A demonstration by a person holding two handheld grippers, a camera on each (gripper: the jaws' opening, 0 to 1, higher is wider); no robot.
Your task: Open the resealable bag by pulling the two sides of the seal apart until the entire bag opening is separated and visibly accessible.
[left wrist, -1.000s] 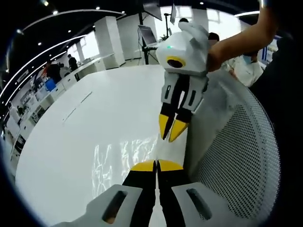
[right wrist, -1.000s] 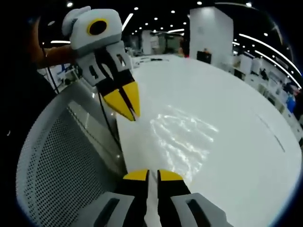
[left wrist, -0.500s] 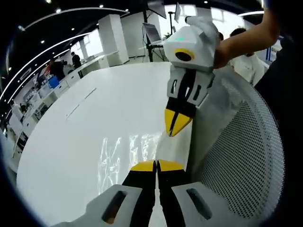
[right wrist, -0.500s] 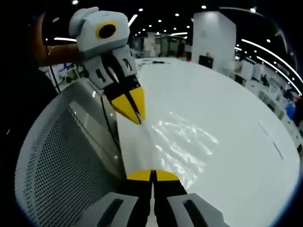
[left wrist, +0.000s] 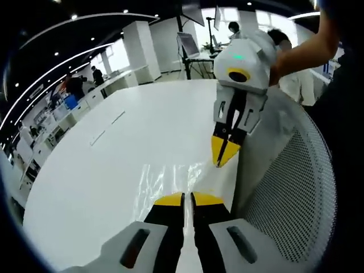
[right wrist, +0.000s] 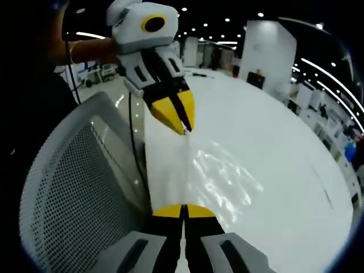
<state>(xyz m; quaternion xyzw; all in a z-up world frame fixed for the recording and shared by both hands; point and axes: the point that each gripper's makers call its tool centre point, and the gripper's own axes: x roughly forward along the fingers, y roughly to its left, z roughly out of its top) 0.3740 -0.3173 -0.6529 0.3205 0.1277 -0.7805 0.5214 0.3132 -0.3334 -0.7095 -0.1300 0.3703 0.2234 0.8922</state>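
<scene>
The clear resealable bag (left wrist: 166,177) hangs over the white table (left wrist: 102,170), visible mostly as glints on its film (right wrist: 226,177). Its top edge runs taut between both grippers as a thin line (right wrist: 184,170). My left gripper (left wrist: 187,197) is shut on that edge at the bottom of the left gripper view. It also enters the right gripper view from above (right wrist: 183,128), tips together on the bag. My right gripper (right wrist: 183,208) is shut on the same edge and enters the left gripper view (left wrist: 223,161) from the upper right, held by a person's hand.
A white mesh chair back (left wrist: 287,193) stands right beside the grippers and against the table edge; it also shows in the right gripper view (right wrist: 68,199). The table (right wrist: 284,170) stretches wide and bare beyond the bag. People and desks stand far behind.
The right gripper's jaws had a gap a second ago and have closed on the bag's edge. The two grippers have since drawn a little apart, tightening the edge between them.
</scene>
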